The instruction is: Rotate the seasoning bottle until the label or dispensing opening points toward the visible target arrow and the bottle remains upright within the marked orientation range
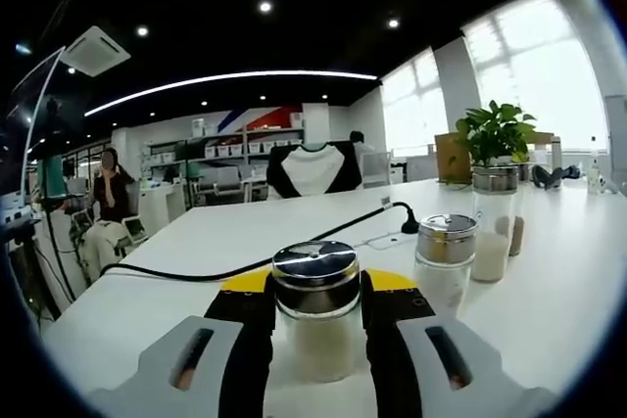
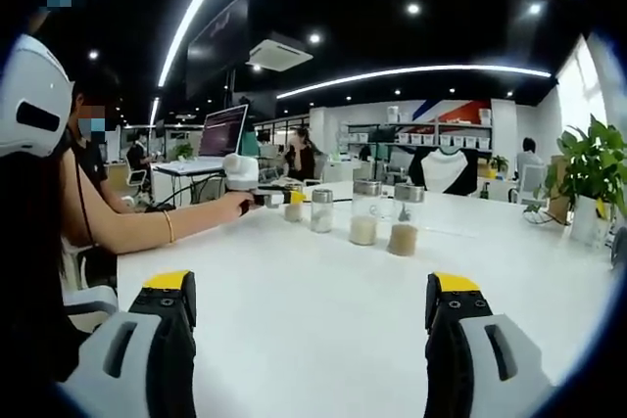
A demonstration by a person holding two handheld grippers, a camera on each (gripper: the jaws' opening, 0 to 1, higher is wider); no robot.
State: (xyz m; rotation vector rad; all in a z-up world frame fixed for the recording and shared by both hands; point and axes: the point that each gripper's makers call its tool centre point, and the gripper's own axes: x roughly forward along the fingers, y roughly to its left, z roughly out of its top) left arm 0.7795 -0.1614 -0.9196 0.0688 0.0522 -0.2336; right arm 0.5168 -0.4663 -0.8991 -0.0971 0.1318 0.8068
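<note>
A glass seasoning bottle [image 1: 315, 325] with a shiny metal lid and pale powder inside stands upright on the white table [image 1: 245, 242]. My left gripper [image 1: 315, 286] is shut on it, its black pads pressed against both sides of the glass. In the right gripper view, the left gripper [image 2: 279, 199] reaches in from the left at the end of a person's arm [image 2: 147, 224], holding that bottle [image 2: 294, 208]. My right gripper [image 2: 312, 312] hovers open over bare tabletop, its yellow-tipped jaws wide apart with nothing between them.
Two more lidded bottles [image 1: 446, 261] [image 1: 493, 220] stand right of the held one, before a potted plant [image 1: 495, 134]. A black cable [image 1: 245, 266] crosses the table. In the right gripper view, bottles [image 2: 364, 212] [image 2: 404, 218] [image 2: 321, 209] line the far middle; a plant [image 2: 593, 178] stands right.
</note>
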